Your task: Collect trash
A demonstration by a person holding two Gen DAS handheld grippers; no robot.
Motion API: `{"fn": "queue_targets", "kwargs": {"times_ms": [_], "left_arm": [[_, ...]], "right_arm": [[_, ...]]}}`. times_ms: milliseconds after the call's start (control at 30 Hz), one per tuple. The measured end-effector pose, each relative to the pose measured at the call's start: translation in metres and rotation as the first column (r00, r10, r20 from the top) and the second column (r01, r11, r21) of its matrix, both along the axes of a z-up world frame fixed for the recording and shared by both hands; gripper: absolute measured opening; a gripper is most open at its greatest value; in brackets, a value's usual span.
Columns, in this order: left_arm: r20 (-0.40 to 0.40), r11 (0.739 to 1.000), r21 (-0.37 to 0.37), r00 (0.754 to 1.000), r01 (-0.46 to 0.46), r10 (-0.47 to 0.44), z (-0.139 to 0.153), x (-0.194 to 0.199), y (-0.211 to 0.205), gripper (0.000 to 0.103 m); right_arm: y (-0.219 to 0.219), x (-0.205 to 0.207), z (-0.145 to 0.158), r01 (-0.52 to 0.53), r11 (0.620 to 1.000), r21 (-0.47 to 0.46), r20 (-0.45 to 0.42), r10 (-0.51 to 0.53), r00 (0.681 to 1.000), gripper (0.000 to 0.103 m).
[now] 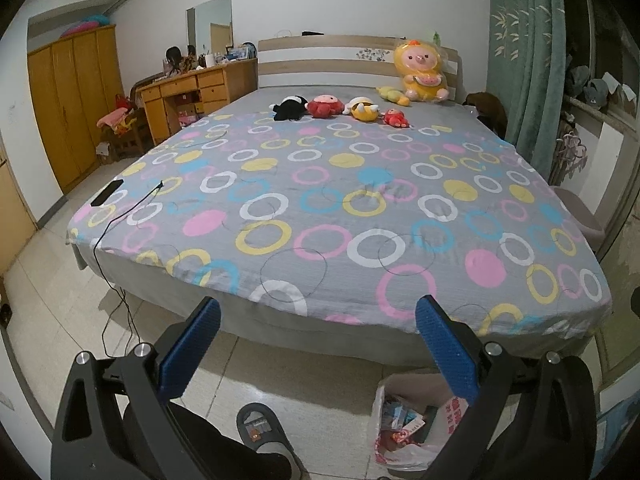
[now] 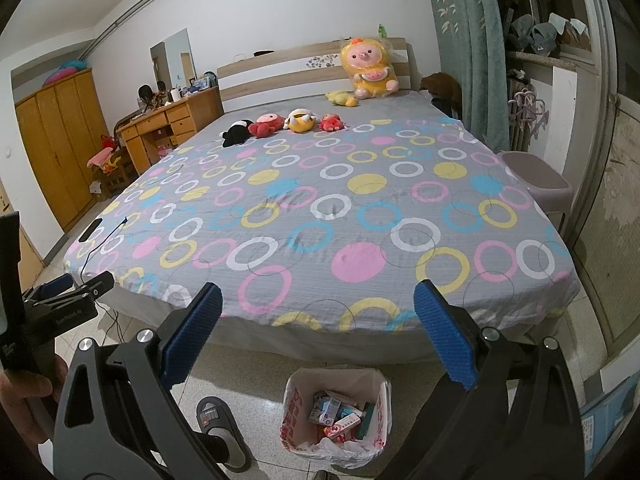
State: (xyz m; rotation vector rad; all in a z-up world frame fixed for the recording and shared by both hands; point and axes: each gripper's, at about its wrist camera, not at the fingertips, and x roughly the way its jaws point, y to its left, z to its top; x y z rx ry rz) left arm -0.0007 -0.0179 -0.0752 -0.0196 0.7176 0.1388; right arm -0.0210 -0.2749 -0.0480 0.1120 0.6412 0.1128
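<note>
Bedroom, tiled floor at foot of circle-patterned bed [image 2: 320, 208]: white plastic-bag-lined trash bin [image 2: 294, 420] holding small cardboard cartons [image 2: 332, 410], likely light, crushable, best pinched across flat sides; left gripper [image 1: 316, 344] and right gripper [image 2: 316, 332] both spread wide, empty.

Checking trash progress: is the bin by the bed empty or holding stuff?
Holding stuff: the bin, lined with a white bag, has small cartons and wrappers inside.

A: Left gripper [image 1: 318, 312]?
B: Blue pads wide apart, nothing held, pointing far. Seen at the right view's left edge too, hand [image 2: 24, 404] gripping its handle.
A: Right gripper [image 2: 318, 300]?
B: Same, spread wide, nothing held.
</note>
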Motion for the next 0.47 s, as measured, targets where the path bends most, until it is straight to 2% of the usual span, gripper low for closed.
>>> {"fn": "queue_targets", "kwargs": {"times_ms": [233,333,467], "left_arm": [[0.015,1.000,0.024,1.000,-0.015,0.015,0.0021,0.0018,-0.0030,0.096],[0.001,1.000,-0.011,1.000,-0.002,0.002,0.0027,0.0033,-0.0022,0.096],[-0.010,1.000,-0.005,1.000,-0.008,0.008,0.0025,0.0059,-0.0031,0.096]], "right_arm": [[0.0020,-0.0019,-0.0041,0.005,1.000,0.005,-0.009,-0.005,1.000,0.094],[0.0031,-0.0025,-0.0048,0.007,1.000,0.005,-0.008,-0.007,1.000,0.094],[0.0042,-0.0036,-0.0059,0.008,1.000,0.008,-0.007,-0.008,1.000,0.094]]}}
